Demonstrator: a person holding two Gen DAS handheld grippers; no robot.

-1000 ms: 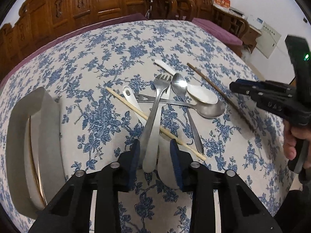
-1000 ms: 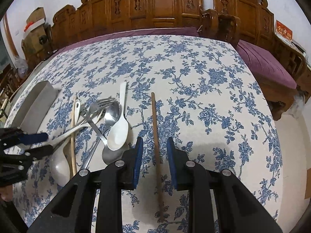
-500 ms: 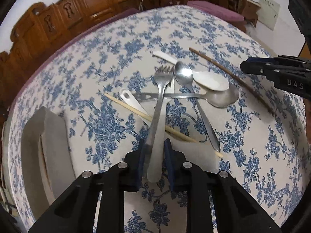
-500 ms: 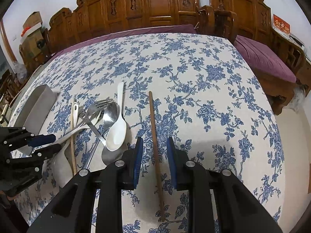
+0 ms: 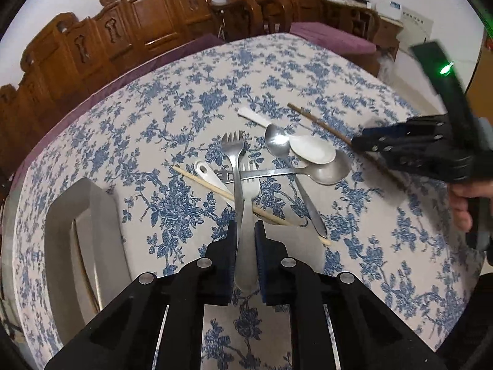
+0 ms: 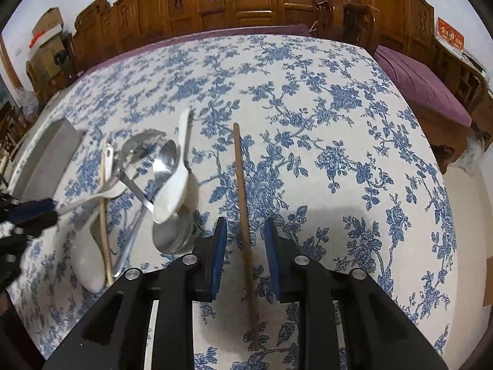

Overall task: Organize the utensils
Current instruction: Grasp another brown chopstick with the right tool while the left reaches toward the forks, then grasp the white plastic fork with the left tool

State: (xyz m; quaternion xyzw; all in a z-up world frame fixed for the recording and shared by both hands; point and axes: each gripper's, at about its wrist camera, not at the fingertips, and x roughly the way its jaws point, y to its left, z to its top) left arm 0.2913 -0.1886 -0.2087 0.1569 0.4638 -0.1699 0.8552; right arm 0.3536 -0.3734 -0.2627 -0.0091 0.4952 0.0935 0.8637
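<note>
Fork [image 5: 238, 185] handle clamped in left tool [image 5: 245, 257], jaws just closed on it; tines point far, fork crossing top of pile mid-bench. Pile untouched otherwise: steel spoon [image 5: 279, 143], white spoon [image 5: 311, 152], large spoon [image 5: 326, 171], pale chopstick [image 5: 215, 186], all overlapping. Dark chopstick [image 6: 243, 215] lies apart, right of pile, between pads of right tool [image 6: 245, 248], jaws apart, not gripping. Grey tray [image 5: 66, 215] at left; chopstick seems to lie inside, contents otherwise unclear. Judgement: sorting barely begun, nearly everything left.

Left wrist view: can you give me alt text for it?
The left tool is shut on a steel fork's handle, its tines over a utensil pile on a blue floral tablecloth. A grey tray lies left.
</note>
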